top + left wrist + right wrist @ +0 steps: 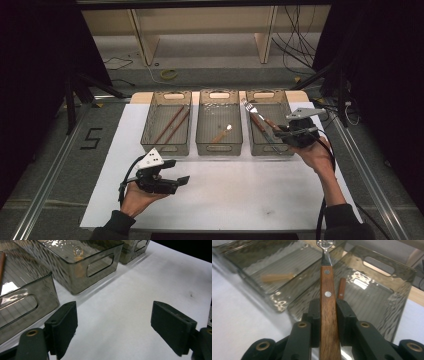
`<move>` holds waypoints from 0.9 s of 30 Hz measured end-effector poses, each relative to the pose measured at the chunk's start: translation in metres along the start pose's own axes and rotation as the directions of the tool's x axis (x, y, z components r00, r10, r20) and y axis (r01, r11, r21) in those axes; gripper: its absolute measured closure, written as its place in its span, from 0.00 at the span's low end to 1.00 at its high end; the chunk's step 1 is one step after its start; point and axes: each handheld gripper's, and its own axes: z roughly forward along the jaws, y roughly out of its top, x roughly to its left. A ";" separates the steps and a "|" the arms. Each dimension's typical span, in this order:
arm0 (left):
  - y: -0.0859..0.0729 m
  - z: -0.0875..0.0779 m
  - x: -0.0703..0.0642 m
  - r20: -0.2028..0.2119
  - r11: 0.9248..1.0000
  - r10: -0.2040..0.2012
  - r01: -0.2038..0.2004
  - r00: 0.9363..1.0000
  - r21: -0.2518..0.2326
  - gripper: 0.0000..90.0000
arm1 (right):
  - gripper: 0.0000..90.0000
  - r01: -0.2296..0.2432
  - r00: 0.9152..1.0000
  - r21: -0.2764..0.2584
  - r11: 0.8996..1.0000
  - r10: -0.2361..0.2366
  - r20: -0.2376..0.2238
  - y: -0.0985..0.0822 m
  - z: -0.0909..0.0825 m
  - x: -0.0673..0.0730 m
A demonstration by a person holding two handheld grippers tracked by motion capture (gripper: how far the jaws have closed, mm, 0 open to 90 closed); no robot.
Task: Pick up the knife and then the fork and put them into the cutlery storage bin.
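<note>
My right gripper [279, 134] is shut on the wooden handle of a fork [256, 119], whose metal tines point toward the far left over the right bin [270, 150]. In the right gripper view the fork [327, 297] runs straight up between the two pads [345, 315]. Another wooden-handled utensil [341, 288] lies inside that bin [409, 277]. My left gripper [179, 171] is held low over the white mat [240, 185], in front of the left bin [150, 144]. Its jaws stand wide apart with nothing between them [113, 327].
Three clear grey bins stand in a row at the mat's far edge. The left one holds two brown chopsticks [172, 125], and the middle bin [219, 149] holds a wooden-handled spoon [221, 134]. Metal rails flank the table on both sides.
</note>
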 end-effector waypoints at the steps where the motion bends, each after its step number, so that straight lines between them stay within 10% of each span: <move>1: -0.001 -0.001 0.001 -0.001 1.000 -0.001 0.001 1.000 -0.001 0.23 | 0.85 -0.008 1.000 0.001 1.000 0.008 0.005 0.001 0.001 -0.002; 27: -0.015 -0.009 0.004 -0.011 0.998 -0.051 0.051 0.999 -0.024 0.23 | 0.84 -0.170 0.977 0.116 0.979 0.152 0.146 0.006 0.047 -0.034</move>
